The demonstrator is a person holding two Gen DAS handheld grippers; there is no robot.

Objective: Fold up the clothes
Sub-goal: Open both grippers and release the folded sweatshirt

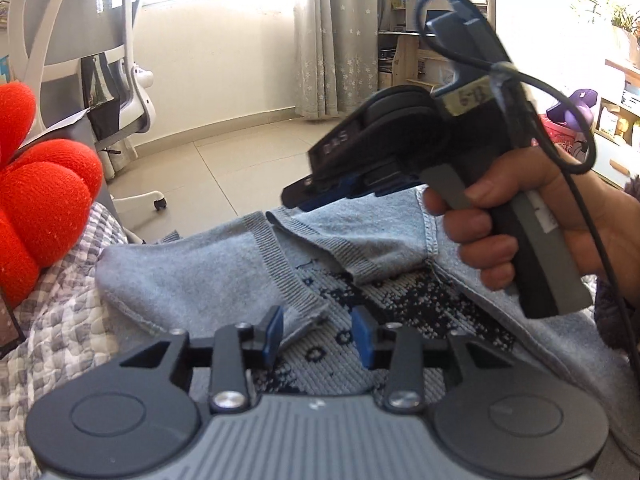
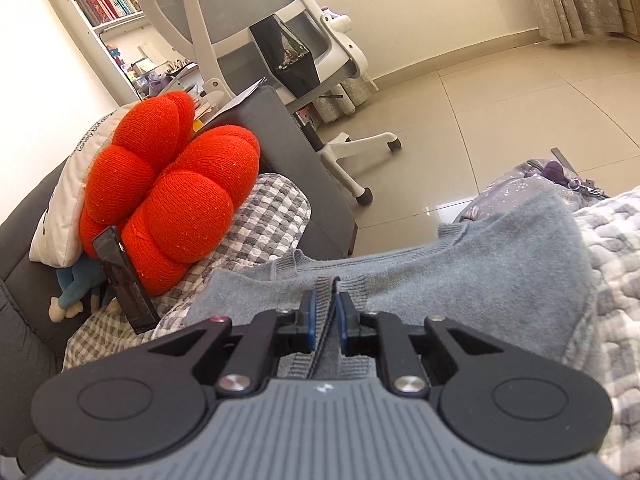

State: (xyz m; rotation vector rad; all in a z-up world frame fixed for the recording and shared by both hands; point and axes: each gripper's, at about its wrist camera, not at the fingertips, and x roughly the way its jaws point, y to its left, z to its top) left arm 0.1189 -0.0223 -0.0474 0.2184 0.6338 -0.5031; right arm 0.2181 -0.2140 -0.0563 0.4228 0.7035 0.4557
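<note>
A grey knitted sweater (image 1: 192, 276) with a dark blue and white patterned inner side (image 1: 400, 300) lies on a grey checked quilt (image 1: 60, 320). My left gripper (image 1: 318, 334) is open, its blue pads on either side of a ribbed hem corner (image 1: 308, 312). My right gripper (image 2: 325, 312) is shut on a ribbed edge (image 2: 323, 292) of the sweater (image 2: 480, 268) and holds it lifted. The right gripper also shows in the left wrist view (image 1: 316, 198), held in a hand, pulling a fold of the sweater up.
A red knitted cushion (image 2: 172, 188) and a white pillow (image 2: 64, 216) lean on the grey sofa (image 2: 280, 152) at the left. A white office chair (image 2: 280, 32) stands on the tiled floor (image 2: 500, 120). A purple bag (image 2: 540, 176) lies beyond the sweater.
</note>
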